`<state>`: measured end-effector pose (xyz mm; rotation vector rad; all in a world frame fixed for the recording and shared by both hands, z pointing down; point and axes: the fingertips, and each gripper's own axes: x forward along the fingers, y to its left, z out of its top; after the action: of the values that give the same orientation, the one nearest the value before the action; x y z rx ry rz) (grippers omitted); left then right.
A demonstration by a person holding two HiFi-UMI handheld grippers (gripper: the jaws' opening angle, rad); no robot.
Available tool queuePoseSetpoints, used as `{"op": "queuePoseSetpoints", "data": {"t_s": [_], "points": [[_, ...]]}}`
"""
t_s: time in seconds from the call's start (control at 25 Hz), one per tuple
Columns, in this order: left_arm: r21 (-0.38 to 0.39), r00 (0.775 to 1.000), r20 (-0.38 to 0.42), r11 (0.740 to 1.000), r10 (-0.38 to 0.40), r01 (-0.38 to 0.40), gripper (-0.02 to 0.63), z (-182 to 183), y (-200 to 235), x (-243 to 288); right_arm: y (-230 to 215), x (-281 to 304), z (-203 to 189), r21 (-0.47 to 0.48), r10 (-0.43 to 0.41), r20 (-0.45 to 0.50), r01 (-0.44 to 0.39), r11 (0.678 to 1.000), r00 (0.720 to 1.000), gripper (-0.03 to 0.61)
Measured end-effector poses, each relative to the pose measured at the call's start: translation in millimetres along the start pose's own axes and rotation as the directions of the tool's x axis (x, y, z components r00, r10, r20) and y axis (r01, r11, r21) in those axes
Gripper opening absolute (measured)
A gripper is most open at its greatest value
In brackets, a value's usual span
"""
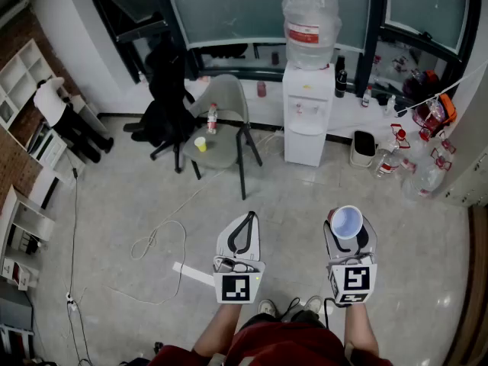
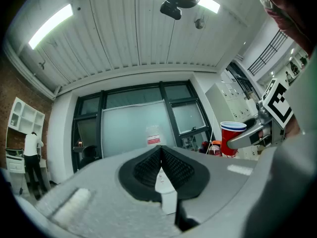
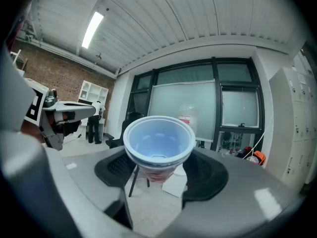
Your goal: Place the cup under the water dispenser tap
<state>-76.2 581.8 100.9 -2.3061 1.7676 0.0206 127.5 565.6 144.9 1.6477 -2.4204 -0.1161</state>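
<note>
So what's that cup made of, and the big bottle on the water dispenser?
The cup looks like thin disposable plastic: red outside, smooth pale inside, rolled rim. Coated paper is possible too. The big bottle seems clear plastic: light passes through it, and crinkled film appears to cover its top.

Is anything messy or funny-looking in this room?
Yes. A loose cord loops across the floor, where someone might trip on it. A yellow cup and a bottle sit on the chair instead of a table.
</note>
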Motion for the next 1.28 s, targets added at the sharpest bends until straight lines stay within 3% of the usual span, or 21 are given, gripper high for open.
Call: {"op": "queuePoseSetpoints", "data": {"t_s": [0.6, 1.04, 1.28], "points": [[-0.060, 1.000, 0.017, 0.998, -0.009, 0.010, 0.002, -17.0, 68.5, -31.0, 73.6, 15.5, 11.6, 0.007, -0.038, 0.010, 0.037, 0.999, 0.999, 0.295], [-0.045, 1.000, -0.016, 0.999, -0.007, 0.007, 0.002, -34.5, 73.4, -20.5, 71.4, 35.3, -4.0, 0.023, -0.028, -0.003, 0.028, 0.999, 1.000, 0.295], [-0.041, 1.000, -0.020, 0.999, -0.012, 0.011, 0.002, -41.5, 71.0, 18.8, 47.9, 71.7, -10.3, 0.052, -0.025, -0.001, 0.025, 0.998, 1.000, 0.295]]}}
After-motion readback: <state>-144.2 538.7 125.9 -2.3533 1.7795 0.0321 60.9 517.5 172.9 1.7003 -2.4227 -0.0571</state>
